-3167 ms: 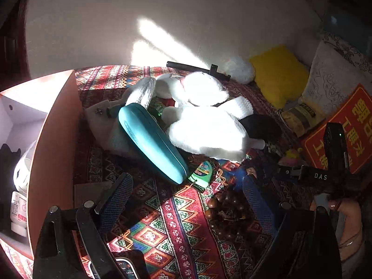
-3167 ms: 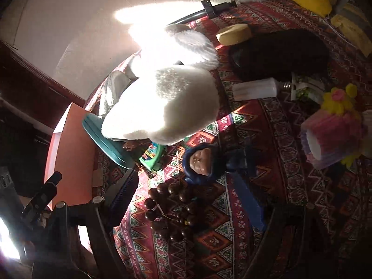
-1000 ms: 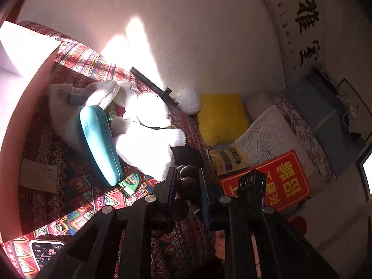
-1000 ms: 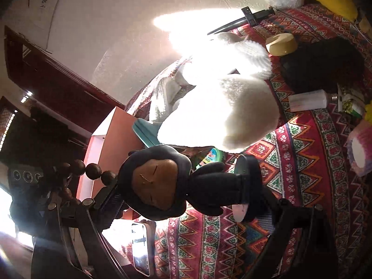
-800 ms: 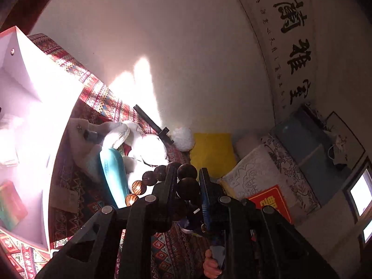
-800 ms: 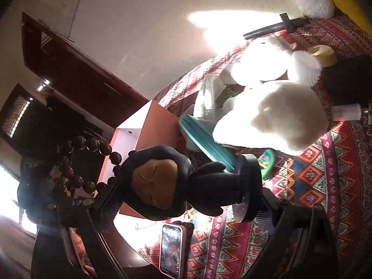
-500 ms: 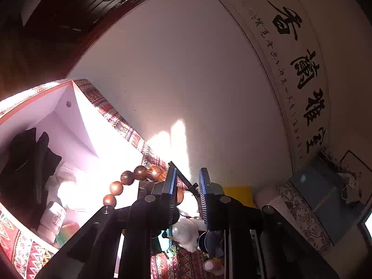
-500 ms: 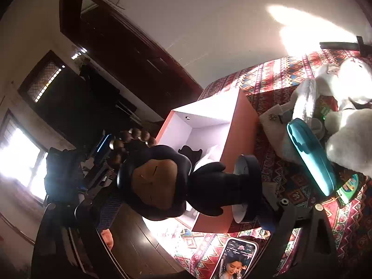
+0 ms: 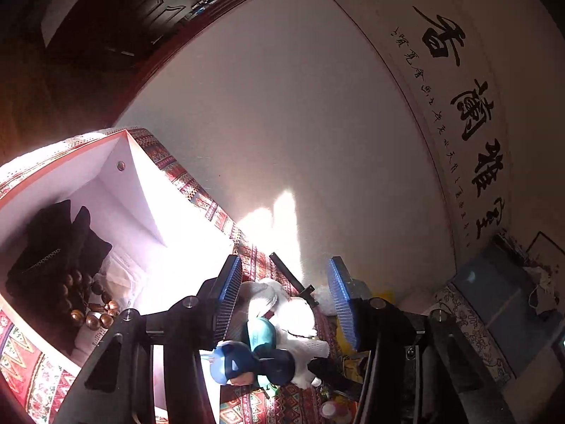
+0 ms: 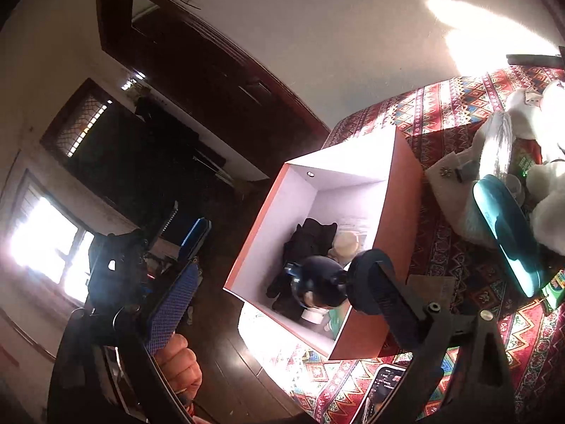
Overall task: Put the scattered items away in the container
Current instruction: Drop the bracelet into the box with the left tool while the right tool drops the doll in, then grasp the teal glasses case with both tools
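Now that the left gripper [image 9: 282,268] has just opened its jaws, the beads [image 9: 88,304] lie inside the box [image 9: 141,183], so that bit is done. Both grippers point a little down at the box. The right gripper [image 10: 279,265] is wide apart too, with the doll [image 10: 317,286] at one finger's tip, over the box.

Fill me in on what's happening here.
A person is tidying scattered things off a patterned cloth into an orange box, with a gripper in each hand. The left gripper has just been opening; nothing sits between its fingers, and the wooden beads lie inside the box. The right gripper is spread wide over the box, with the dark blue doll beside one finger, apparently let go.
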The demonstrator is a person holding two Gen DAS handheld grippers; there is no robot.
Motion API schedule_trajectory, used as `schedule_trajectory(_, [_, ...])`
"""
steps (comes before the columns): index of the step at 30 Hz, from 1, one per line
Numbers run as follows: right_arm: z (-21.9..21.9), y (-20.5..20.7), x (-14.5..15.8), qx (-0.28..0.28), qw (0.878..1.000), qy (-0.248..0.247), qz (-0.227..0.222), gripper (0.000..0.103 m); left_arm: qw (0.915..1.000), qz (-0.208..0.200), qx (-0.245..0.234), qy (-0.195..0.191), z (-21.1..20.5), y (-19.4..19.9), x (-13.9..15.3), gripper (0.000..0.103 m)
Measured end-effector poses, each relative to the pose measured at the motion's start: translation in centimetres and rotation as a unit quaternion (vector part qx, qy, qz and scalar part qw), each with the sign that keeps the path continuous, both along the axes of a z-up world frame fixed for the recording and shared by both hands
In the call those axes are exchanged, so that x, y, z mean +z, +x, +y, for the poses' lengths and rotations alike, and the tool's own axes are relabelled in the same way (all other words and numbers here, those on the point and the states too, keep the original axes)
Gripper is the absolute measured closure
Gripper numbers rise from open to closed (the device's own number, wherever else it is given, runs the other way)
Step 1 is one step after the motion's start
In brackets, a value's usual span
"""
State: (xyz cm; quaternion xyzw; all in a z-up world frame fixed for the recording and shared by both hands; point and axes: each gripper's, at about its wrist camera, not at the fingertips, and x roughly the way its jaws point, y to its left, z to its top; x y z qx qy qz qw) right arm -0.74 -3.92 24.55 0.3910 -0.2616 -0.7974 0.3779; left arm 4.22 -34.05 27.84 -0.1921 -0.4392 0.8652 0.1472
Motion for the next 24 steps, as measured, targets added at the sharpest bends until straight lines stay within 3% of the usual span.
schedule_trajectory(3, [0.3, -0.2, 1.3, 0.002, 1.0, -0.011, 0.008, 0.012, 1.0, -0.004, -0.002, 0.004, 0.4, -0.3, -0.5, 0.055])
schedule_trajectory(8, [1.0, 0.2, 0.7, 0.01, 1.0, -0.003, 0.0, 0.012, 0.9997, -0.014, 0.003, -0.02, 1.1, -0.4, -0.5, 0.055])
schedule_trajectory(13, [6.8, 1.0, -1.1, -0.038, 0.999, 0.018, -0.006, 0.011, 0.9979, -0.02, -0.02, -0.059, 3.6, -0.7, -0.1, 0.051])
schedule_trajectory(16, [11.7, 1.1, -2.9, -0.084, 0.996, 0.005, -0.029, 0.011, 0.9932, -0.026, -0.052, -0.101, 7.2, -1.4, 0.0, 0.045])
schedule_trajectory(20, [18.1, 1.3, -5.8, -0.148, 0.986, -0.027, -0.066, 0.011, 0.9808, -0.033, -0.107, -0.16, 14.1, -2.3, -0.6, 0.037])
schedule_trajectory(23, [22.2, 1.1, -7.9, -0.187, 0.975, -0.058, -0.102, 0.011, 0.972, -0.057, -0.147, -0.175, 19.9, -3.4, -3.2, 0.022])
schedule_trajectory(24, [23.2, 1.0, -8.5, -0.196, 0.972, -0.069, -0.113, 0.011, 0.9672, -0.074, -0.16, -0.183, 21.9, -4.0, -4.3, 0.021])
